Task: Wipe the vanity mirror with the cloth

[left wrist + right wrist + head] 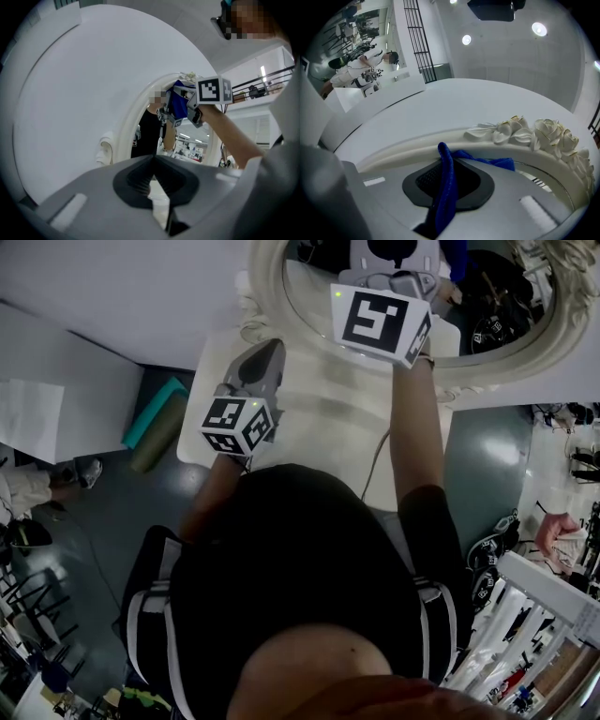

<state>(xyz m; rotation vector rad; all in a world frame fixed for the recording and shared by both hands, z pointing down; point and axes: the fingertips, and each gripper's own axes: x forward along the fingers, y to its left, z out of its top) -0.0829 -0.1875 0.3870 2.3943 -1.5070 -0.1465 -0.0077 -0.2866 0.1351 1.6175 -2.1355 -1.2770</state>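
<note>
The oval vanity mirror has a white ornate frame and stands at the back of a white table. My right gripper is raised against the glass and is shut on a blue cloth; its marker cube hides the cloth in the head view. In the right gripper view the carved roses of the frame lie just beyond the right gripper. My left gripper hovers over the table's left part, shut and empty. The left gripper view shows the left gripper, the mirror and the cloth.
A thin cable runs across the table. On the floor to the left lie a teal roll and a white sheet. Another person's shoe shows at the left and a hand at the right, near a white rack.
</note>
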